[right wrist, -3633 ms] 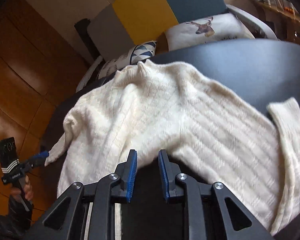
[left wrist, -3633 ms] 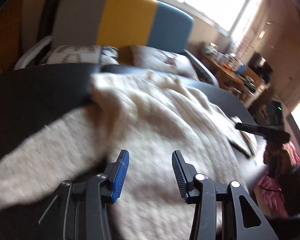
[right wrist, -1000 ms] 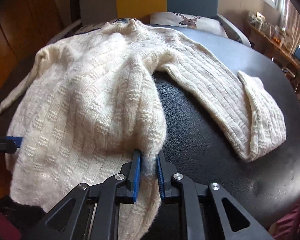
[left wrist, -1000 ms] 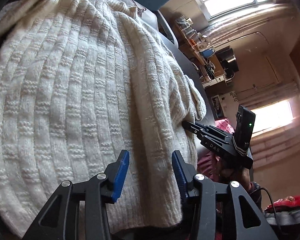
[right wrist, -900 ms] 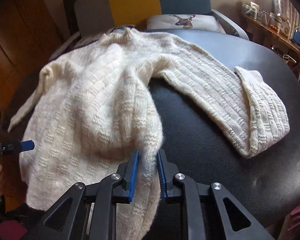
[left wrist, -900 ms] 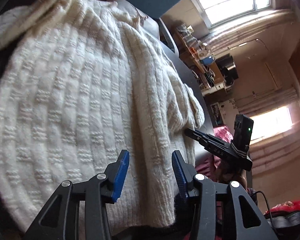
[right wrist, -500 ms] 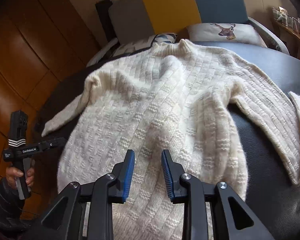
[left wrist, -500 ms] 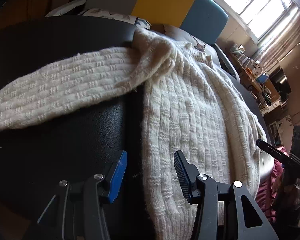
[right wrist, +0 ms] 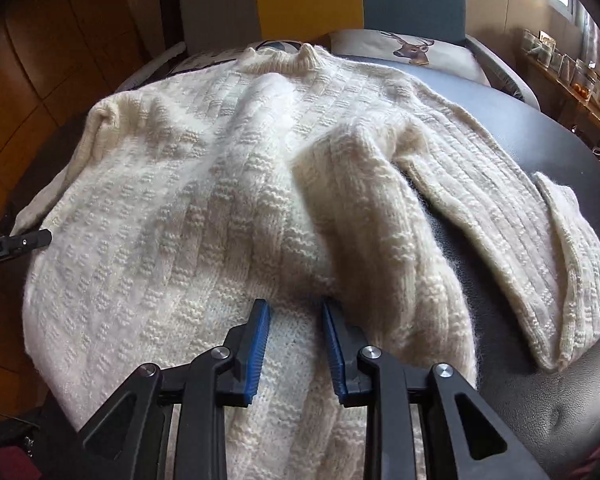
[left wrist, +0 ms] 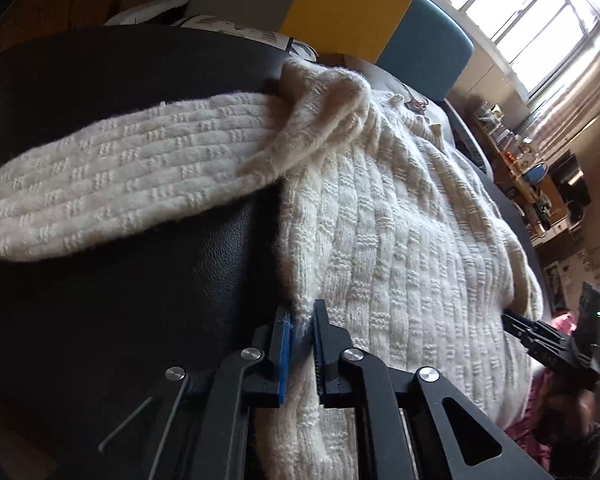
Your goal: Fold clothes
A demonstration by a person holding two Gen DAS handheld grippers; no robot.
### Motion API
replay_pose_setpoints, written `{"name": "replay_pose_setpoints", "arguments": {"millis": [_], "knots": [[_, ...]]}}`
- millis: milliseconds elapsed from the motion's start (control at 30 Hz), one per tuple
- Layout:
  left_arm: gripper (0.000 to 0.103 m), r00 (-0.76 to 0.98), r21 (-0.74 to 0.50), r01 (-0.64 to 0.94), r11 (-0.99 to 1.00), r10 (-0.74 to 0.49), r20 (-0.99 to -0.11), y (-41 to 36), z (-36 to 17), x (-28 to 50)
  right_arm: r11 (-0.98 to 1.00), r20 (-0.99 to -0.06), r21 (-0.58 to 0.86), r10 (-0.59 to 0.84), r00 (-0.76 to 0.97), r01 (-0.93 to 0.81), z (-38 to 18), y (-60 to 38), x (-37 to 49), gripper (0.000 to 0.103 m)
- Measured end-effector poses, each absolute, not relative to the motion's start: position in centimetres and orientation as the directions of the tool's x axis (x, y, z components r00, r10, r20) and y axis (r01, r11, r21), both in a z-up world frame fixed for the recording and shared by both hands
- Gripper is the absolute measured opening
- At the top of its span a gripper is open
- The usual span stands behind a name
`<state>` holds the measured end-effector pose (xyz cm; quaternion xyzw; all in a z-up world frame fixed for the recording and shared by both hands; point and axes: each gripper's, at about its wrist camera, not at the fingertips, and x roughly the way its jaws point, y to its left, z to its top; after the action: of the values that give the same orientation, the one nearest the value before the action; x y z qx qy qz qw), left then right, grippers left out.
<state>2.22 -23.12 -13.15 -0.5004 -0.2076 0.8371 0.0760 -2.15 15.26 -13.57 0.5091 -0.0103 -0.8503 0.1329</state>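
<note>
Left gripper (left wrist: 300, 322) clamps sweater (left wrist: 400, 240) edge; right gripper (right wrist: 296, 316) spread above it; deer cushion (right wrist: 408, 48) behind

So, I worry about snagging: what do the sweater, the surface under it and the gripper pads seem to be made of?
The sweater looks like thick, fuzzy cream wool or a wool blend: raised knit blocks, loose fibres at the edges. The surface seems to be black leather or faux leather: fine grain, soft sheen. The pads of the right gripper look like ribbed blue rubber or plastic.
</note>
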Motion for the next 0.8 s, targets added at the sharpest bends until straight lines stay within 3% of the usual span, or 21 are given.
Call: {"name": "replay_pose_setpoints", "arguments": {"millis": [67,167,333,467,700,800], "knots": [[0.032,-0.481,-0.47,0.095,-0.877,0.373,-0.793,-24.2,-12.8,2.8,-0.946,-0.837,0.231,-0.313,-0.45,0.229,-12.4,15.8,-2.4,0.027],[0.046,-0.543,-0.482,0.181,-0.857,0.322,-0.776,-28.1,-11.0,3.7,-0.917,-0.794,0.301,-0.394,-0.464,0.262,-10.4,15.7,-3.4,0.027],[0.049,-0.521,-0.244,0.5,-0.831,-0.063,-0.851,-37.5,-9.4,5.2,-0.872,-0.755,0.367,-0.483,-0.444,0.324,-8.6,12.5,-6.7,0.027],[0.053,-0.427,-0.02,0.621,-0.783,-0.316,-0.847,-43.3,-8.8,6.2,-0.85,-0.753,0.38,-0.514,-0.411,0.365,-8.4,8.6,-9.4,0.027],[0.058,-0.43,-0.047,0.552,-0.833,-0.235,-0.872,-46.9,-10.6,5.3,-0.833,-0.771,0.397,-0.53,-0.352,0.384,-9.3,2.9,-13.4,0.027],[0.069,-0.438,-0.07,0.518,-0.852,-0.195,-0.878,-46.8,-11.6,4.5,-0.832,-0.775,0.395,-0.53,-0.345,0.389,-9.2,1.6,-14.5,0.027]]}}
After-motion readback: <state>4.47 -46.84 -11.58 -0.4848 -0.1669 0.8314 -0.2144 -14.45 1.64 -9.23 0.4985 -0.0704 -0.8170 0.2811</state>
